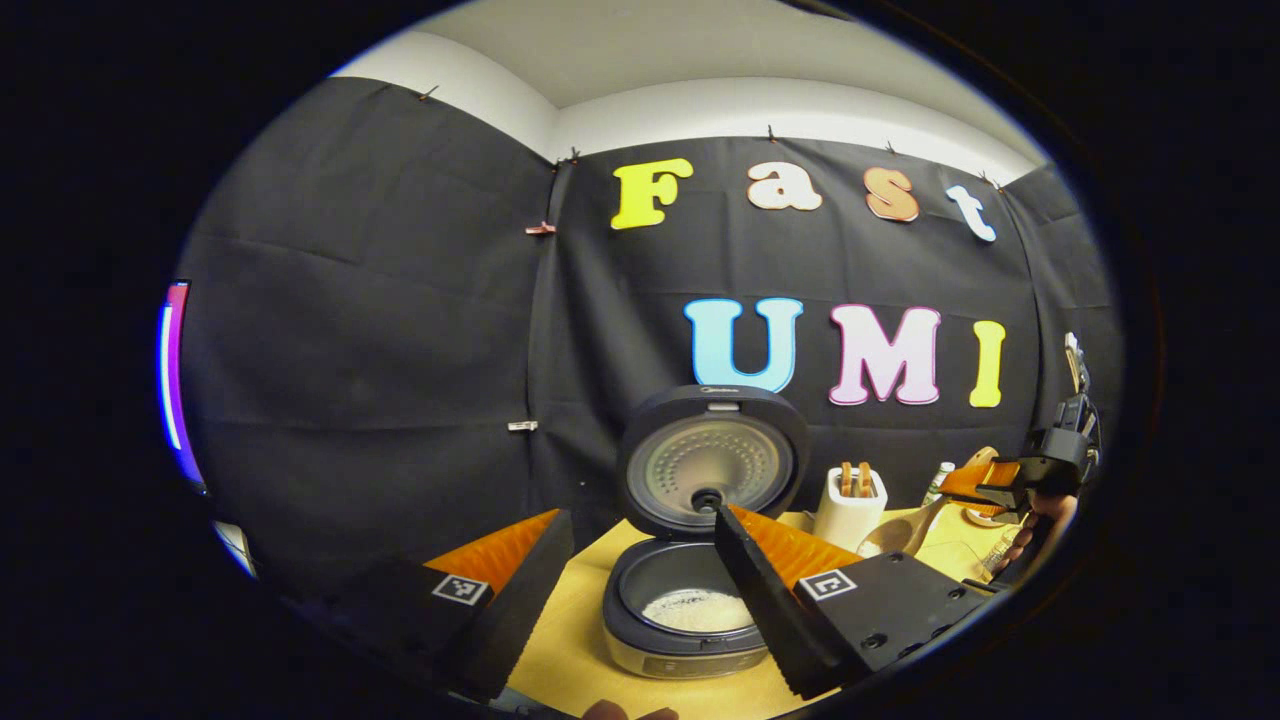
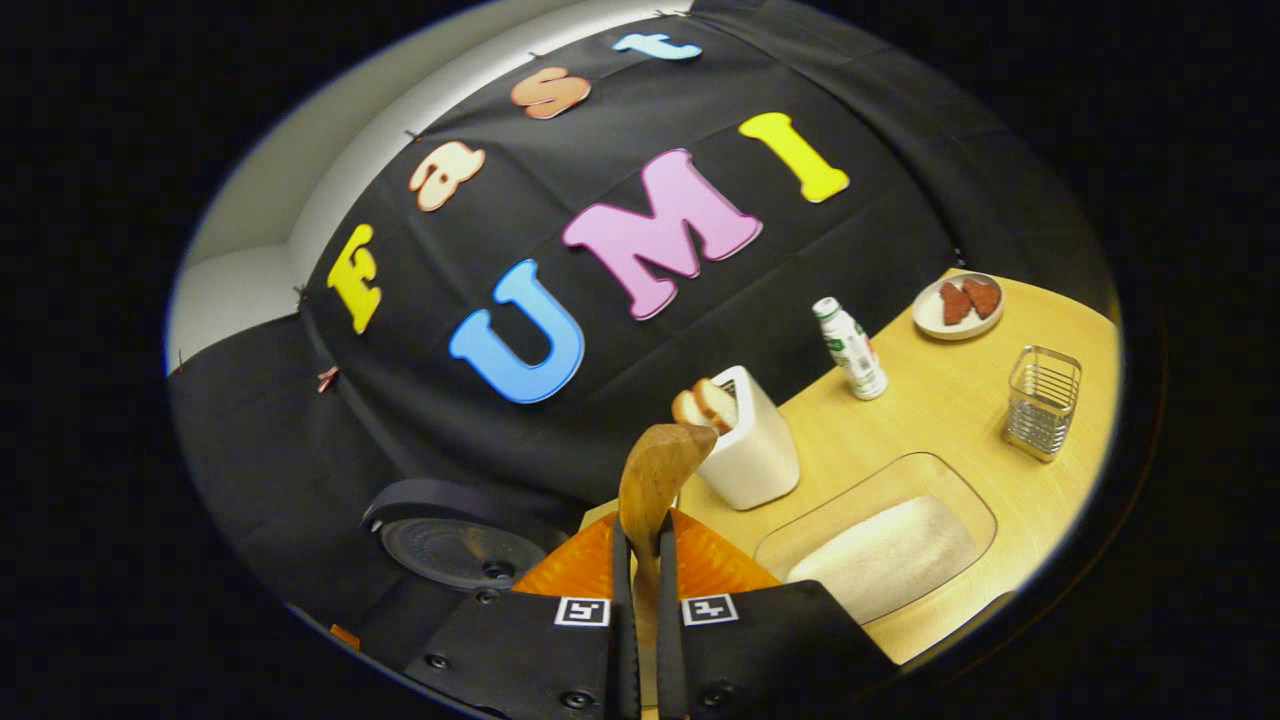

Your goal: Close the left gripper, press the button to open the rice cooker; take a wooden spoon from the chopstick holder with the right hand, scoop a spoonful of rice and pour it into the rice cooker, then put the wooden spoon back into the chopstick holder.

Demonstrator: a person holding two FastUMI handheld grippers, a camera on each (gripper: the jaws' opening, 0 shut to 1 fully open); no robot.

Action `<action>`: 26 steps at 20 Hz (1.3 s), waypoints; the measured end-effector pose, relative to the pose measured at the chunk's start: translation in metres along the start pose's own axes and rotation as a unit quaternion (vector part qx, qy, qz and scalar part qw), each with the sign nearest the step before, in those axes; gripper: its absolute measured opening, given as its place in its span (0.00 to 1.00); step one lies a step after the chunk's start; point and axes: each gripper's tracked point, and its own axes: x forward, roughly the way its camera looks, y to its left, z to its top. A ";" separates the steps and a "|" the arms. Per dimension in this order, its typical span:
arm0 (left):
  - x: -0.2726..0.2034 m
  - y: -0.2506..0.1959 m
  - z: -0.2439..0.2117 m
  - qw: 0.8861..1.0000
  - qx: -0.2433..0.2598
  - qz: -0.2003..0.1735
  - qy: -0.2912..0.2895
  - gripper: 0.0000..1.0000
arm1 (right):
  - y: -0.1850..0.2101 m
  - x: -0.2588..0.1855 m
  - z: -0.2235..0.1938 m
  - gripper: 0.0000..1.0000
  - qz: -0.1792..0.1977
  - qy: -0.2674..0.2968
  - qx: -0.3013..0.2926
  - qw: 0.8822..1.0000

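Note:
The rice cooker [image 1: 690, 640] stands open on the wooden table, its lid [image 1: 710, 465] upright and white rice in the pot [image 1: 695, 608]. My left gripper [image 1: 645, 590] is open, hovering in front of the cooker with a finger on each side of the pot. My right gripper [image 2: 640, 540] is shut on the handle of the wooden spoon [image 2: 655, 475], whose bowl points forward past the toaster. In the left gripper view the right gripper [image 1: 1040, 470] holds that spoon [image 1: 895, 535] right of the cooker. The wire chopstick holder [image 2: 1042, 400] stands at the table's right.
A white toaster [image 2: 750, 450] with bread slices stands behind the spoon. A glass dish of rice [image 2: 880, 545] lies near the front. A small bottle [image 2: 850, 348] and a plate [image 2: 935, 318] with brown pieces are near the back wall. The cooker's lid [image 2: 455, 545] is at the lower left.

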 end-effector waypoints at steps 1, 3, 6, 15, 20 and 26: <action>-0.001 0.005 -0.002 1.000 -0.001 0.006 -0.002 0.97 | 0.018 0.004 -0.013 0.11 0.014 0.013 -0.015 1.000; -0.001 0.014 -0.005 1.000 -0.003 0.014 -0.002 0.96 | 0.047 0.013 -0.036 0.11 0.037 0.034 -0.049 0.997; -0.001 0.021 -0.007 1.000 0.003 0.019 -0.005 0.96 | 0.078 0.021 -0.059 0.11 0.063 0.052 -0.127 0.989; 0.003 0.029 -0.008 0.999 -0.004 0.033 -0.008 0.97 | 0.134 0.019 -0.102 0.11 0.139 0.056 -0.336 0.930; 0.005 0.026 -0.010 0.999 -0.006 0.034 -0.006 0.96 | 0.149 0.007 -0.110 0.11 0.175 0.038 -0.437 0.881; 0.005 0.015 -0.007 1.000 0.001 0.028 -0.010 0.96 | 0.154 -0.006 -0.113 0.11 0.199 0.012 -0.489 0.849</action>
